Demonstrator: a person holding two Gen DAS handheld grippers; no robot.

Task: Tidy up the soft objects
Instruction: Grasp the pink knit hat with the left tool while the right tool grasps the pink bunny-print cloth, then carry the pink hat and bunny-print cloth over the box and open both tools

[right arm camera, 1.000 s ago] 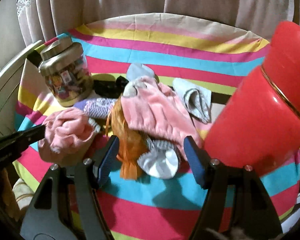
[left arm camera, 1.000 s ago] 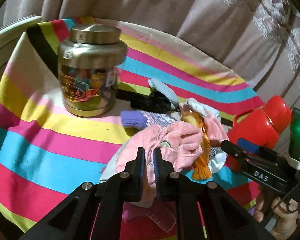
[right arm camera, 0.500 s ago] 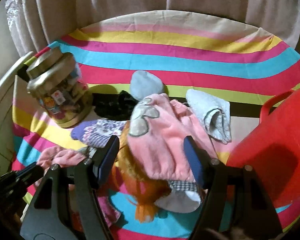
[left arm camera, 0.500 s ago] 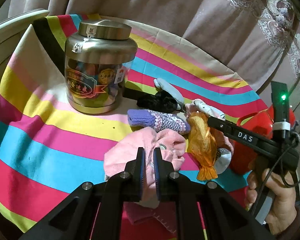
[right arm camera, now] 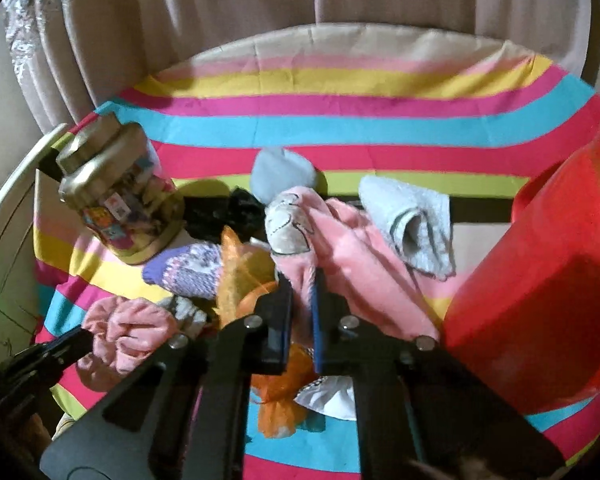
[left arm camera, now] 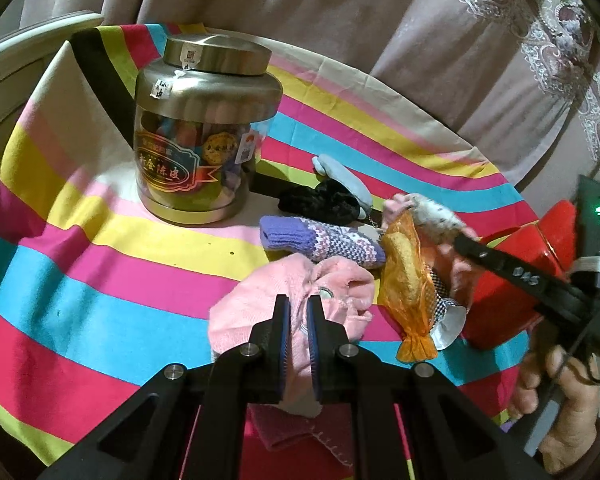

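My left gripper (left arm camera: 298,308) is shut on a pale pink knit garment (left arm camera: 260,304) lying at the near side of the striped cloth. My right gripper (right arm camera: 302,284) is shut on a pink fleece garment (right arm camera: 360,264) with a grey patch (right arm camera: 288,224); it also shows in the left wrist view (left arm camera: 456,268). The pile between them holds a purple knit mitten (left arm camera: 320,238), an orange mesh pouch (left arm camera: 404,280), a black scrunchie (left arm camera: 320,200) and a grey sock (right arm camera: 412,224).
A steel-lidded jar (left arm camera: 204,128) stands at the back left on the striped tablecloth (left arm camera: 80,280). A red jug (right arm camera: 540,280) stands close on the right. Curtains hang behind. A white rail (left arm camera: 20,44) runs along the left.
My right gripper was open above the pile and has moved forward and shut on the pink fleece garment. My left gripper has stayed shut on the pale pink knit and pulled back slightly.
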